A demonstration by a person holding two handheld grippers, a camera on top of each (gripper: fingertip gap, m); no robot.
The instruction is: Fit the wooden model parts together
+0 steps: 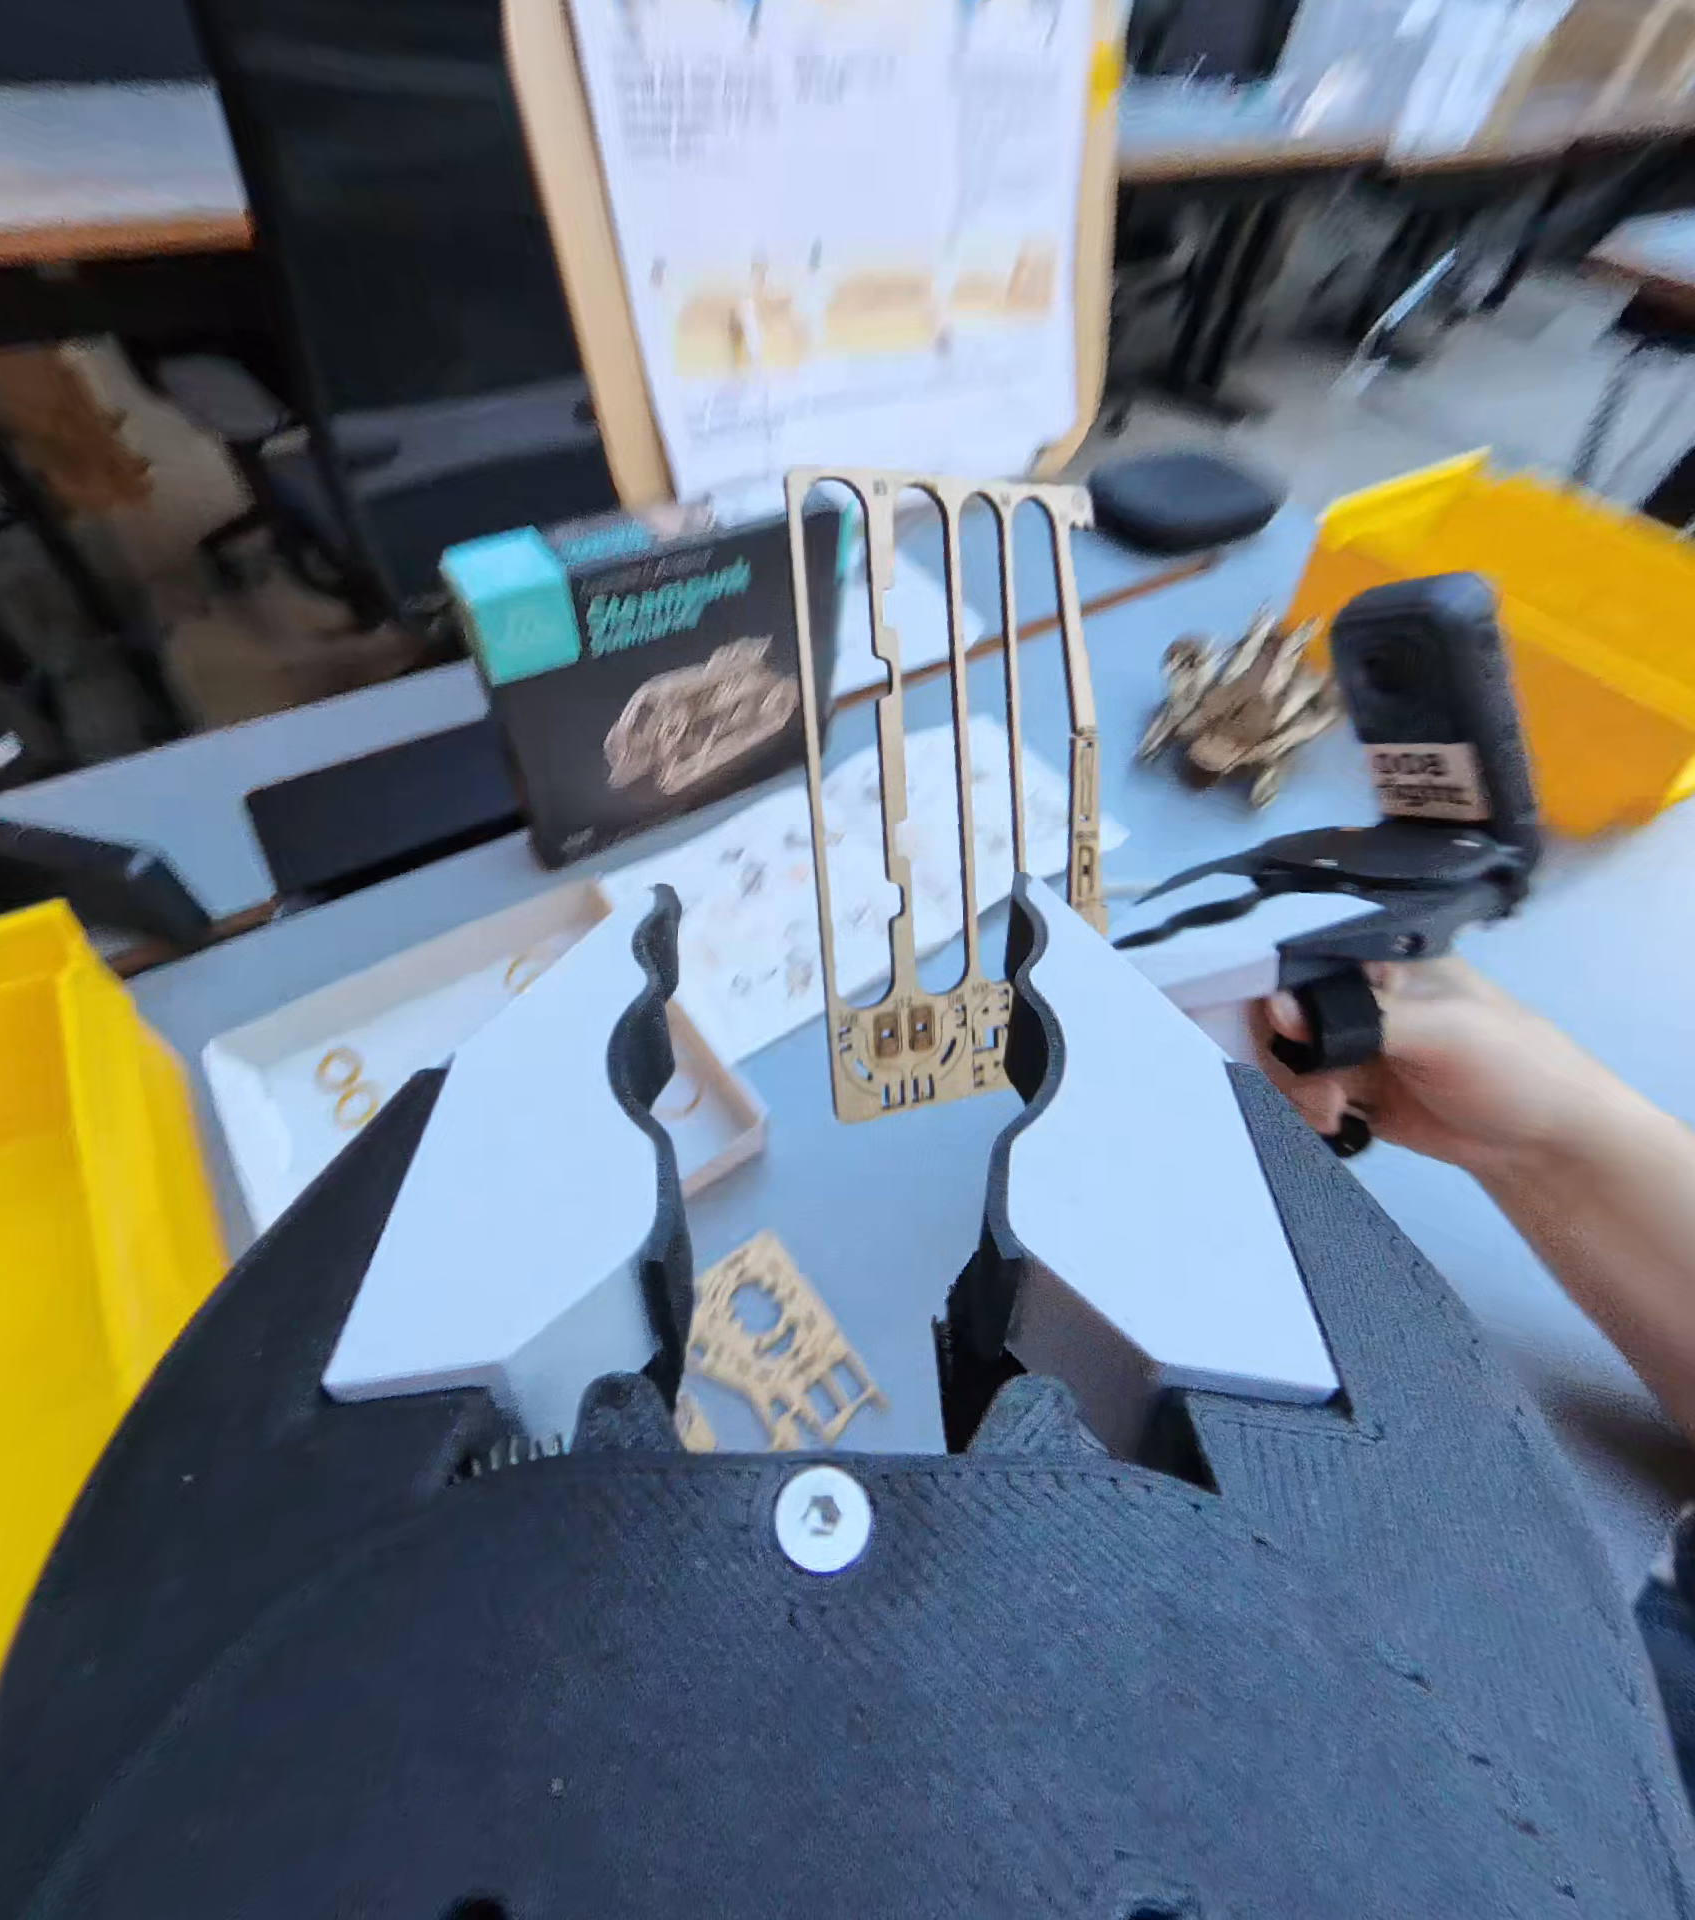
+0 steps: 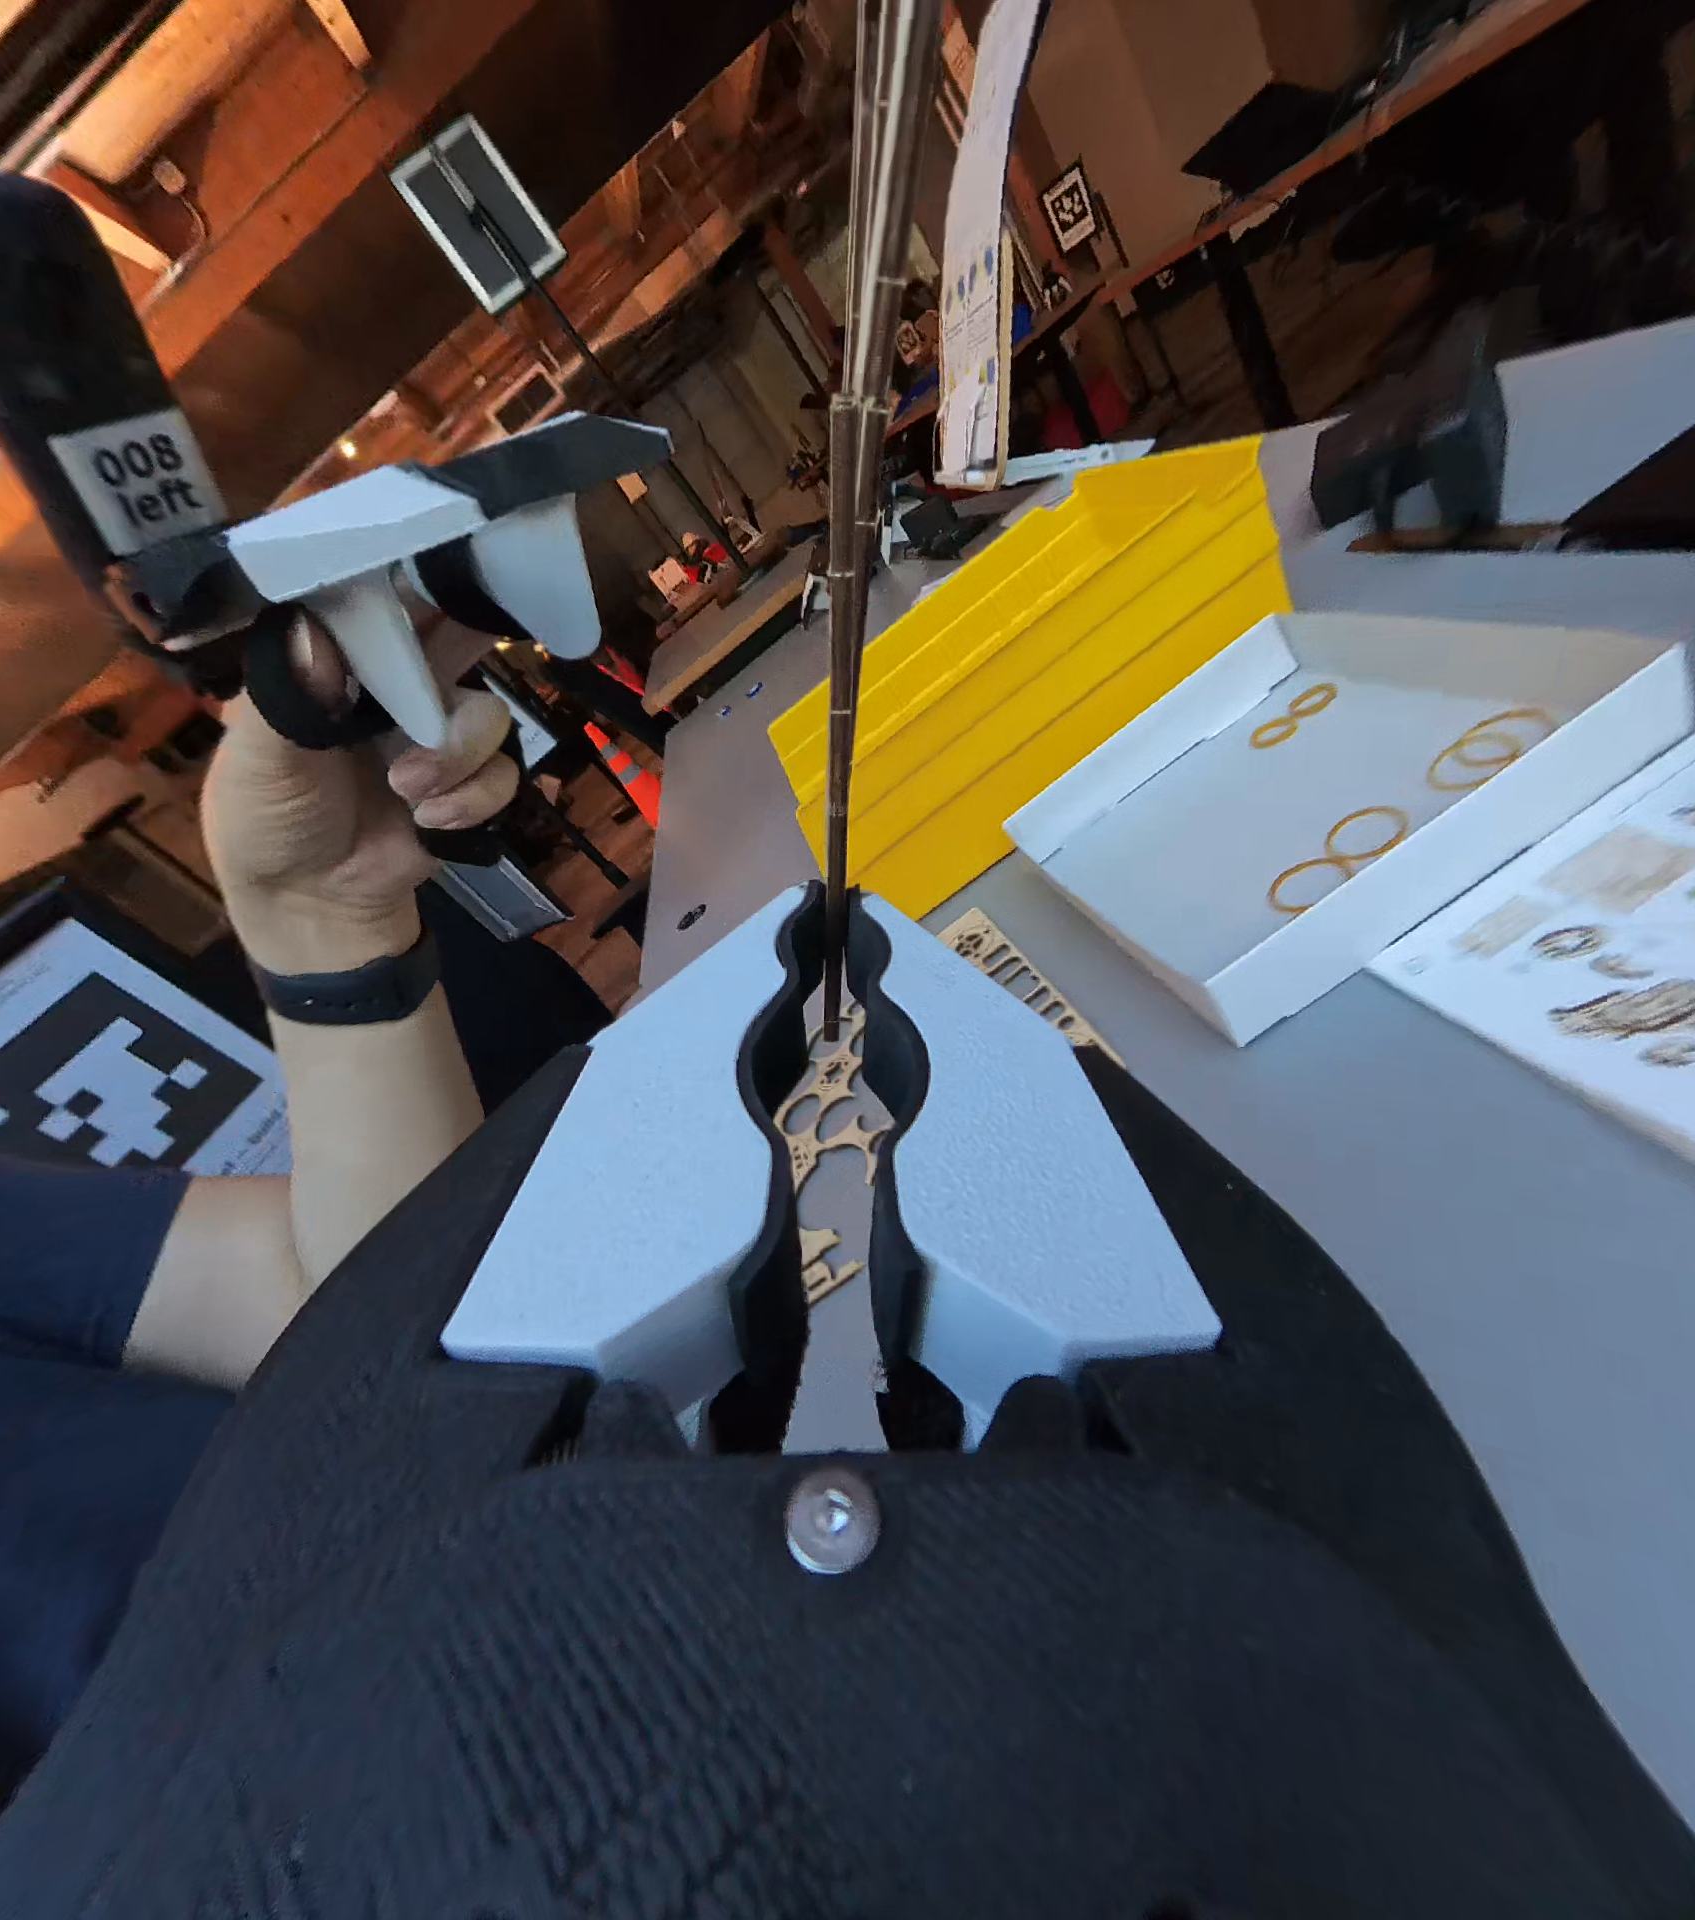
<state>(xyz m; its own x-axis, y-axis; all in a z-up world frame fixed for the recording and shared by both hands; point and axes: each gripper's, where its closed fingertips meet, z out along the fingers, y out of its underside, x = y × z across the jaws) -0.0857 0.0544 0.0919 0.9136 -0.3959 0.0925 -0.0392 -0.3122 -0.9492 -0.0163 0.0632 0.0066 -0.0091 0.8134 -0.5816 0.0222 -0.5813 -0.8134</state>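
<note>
On the left wrist view, the left claw (image 1: 843,1039) was released, its two white and black fingers (image 1: 552,1143) spread wide over a grey table (image 1: 1601,987). Beyond and between the fingertips stood a thin wooden parts sheet (image 1: 936,790), upright, with long slots cut through it and small parts remaining at its lower end. The right claw (image 1: 1139,920), held in a person's hand (image 1: 1394,1060), reached in from the right to the sheet's lower right edge. A flat fretwork offcut (image 1: 781,1340) lay on the table below the left claw. Nearby sat a white tray (image 1: 240,1081) holding gold rings (image 1: 349,1086), a printed instruction sheet (image 1: 770,935), a black and teal box (image 1: 656,686), a blurred assembled wooden model (image 1: 1238,707) and a yellow bin (image 1: 1549,644) on each side. On the right wrist view, the right claw (image 2: 830,935) was clenched on the wooden parts sheet (image 2: 838,675), seen edge-on as a thin strip rising from the fingertips. The fretwork offcut (image 2: 832,1122) showed on the table (image 2: 1342,1247) through the gap between the fingers. The left claw (image 2: 614,457) hovered at upper left, apart from the sheet, gripped by a hand (image 2: 323,821) above a black wristband (image 2: 344,987). To the right lay one yellow bin (image 2: 1030,675), the white tray (image 2: 1186,935) with its rings (image 2: 1362,831), and the instruction sheet (image 2: 1653,966).
</note>
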